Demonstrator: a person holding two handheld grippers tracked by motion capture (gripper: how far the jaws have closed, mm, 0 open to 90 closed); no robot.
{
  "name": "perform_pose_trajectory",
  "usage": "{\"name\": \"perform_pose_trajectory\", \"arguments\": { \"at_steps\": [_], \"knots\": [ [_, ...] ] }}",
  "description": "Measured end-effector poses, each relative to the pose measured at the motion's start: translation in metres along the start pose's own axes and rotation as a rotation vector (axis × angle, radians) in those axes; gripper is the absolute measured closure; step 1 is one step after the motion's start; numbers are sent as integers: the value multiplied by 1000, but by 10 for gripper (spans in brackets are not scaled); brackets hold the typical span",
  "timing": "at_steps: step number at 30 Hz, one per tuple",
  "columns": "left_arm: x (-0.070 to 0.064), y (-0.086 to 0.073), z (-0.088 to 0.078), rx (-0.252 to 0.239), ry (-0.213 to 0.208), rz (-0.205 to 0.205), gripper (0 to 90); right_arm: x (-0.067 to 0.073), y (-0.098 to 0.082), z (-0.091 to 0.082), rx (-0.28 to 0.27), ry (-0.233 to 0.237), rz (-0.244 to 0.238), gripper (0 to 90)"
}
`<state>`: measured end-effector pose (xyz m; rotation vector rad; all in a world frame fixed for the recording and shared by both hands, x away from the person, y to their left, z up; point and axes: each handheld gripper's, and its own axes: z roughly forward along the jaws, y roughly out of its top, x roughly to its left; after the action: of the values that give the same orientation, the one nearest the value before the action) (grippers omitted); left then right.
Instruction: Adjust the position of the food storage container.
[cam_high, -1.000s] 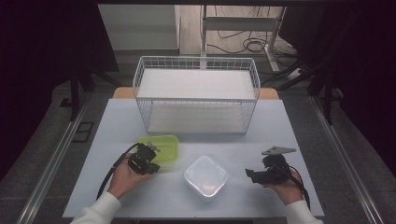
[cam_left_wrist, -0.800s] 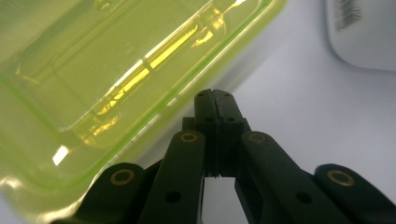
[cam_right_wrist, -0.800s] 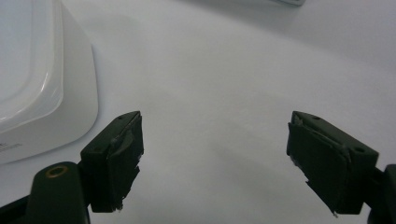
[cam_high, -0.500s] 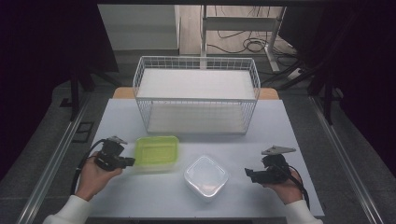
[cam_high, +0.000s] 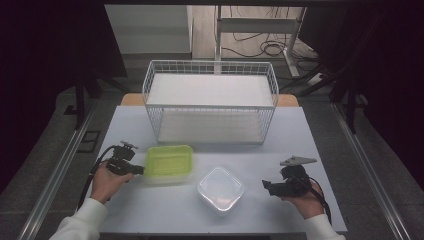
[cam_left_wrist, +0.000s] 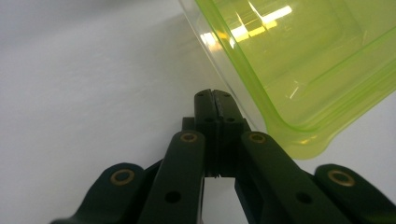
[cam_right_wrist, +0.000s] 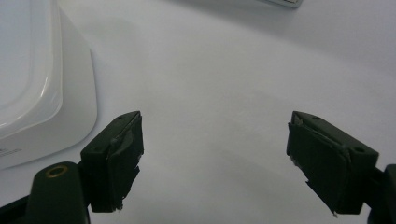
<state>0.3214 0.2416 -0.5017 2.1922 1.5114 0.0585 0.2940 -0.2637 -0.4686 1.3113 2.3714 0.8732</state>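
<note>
Two hand-held grippers are seen at the near edge of a white table (cam_high: 320, 135), each gripped by a hand in a white sleeve. At near right, the right gripper (cam_high: 267, 185) is held low over the tabletop with its jaws spread wide and nothing between them; in the right gripper view (cam_right_wrist: 212, 158) bare table is seen in the gap. Just to its left, near the middle of the table, a clear lidded container (cam_high: 220, 189) is set flat, apart from those jaws; its rounded corner (cam_right_wrist: 42, 93) is seen at the left edge of the right gripper view.

At near left, the left gripper (cam_high: 140, 170) is pointed rightward at the left edge of a yellow-green container (cam_high: 169, 162). In the left gripper view its jaws (cam_left_wrist: 213, 100) are pressed fully together with nothing between them, and the tips are placed right beside the green container's rim (cam_left_wrist: 299, 93), which is seen tilted across the upper right of that view. Whether the tips are actually touching the plastic cannot be told. The green container is set left of centre, slightly farther back than the clear one and just beside it without contact.

Farther back, a white wire basket (cam_high: 210, 102) is stood across the middle of the table, well apart from both grippers.
</note>
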Motion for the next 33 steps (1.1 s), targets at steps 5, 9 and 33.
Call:
{"name": "perform_pose_trajectory", "arguments": {
  "at_steps": [5, 9, 33],
  "knots": [
    [-10, 13, 7, -8, -8, 5, 899, -1, 0, -1, 2, -2, -1, 188],
    [-20, 24, 14, -13, -15, 15, 899, 0, 0, 0, 0, -1, -1, 188],
    [-50, 41, 17, -98, -32, 33, 892, -3, -1, -2, -5, -4, -1, 188]
  ]
}}
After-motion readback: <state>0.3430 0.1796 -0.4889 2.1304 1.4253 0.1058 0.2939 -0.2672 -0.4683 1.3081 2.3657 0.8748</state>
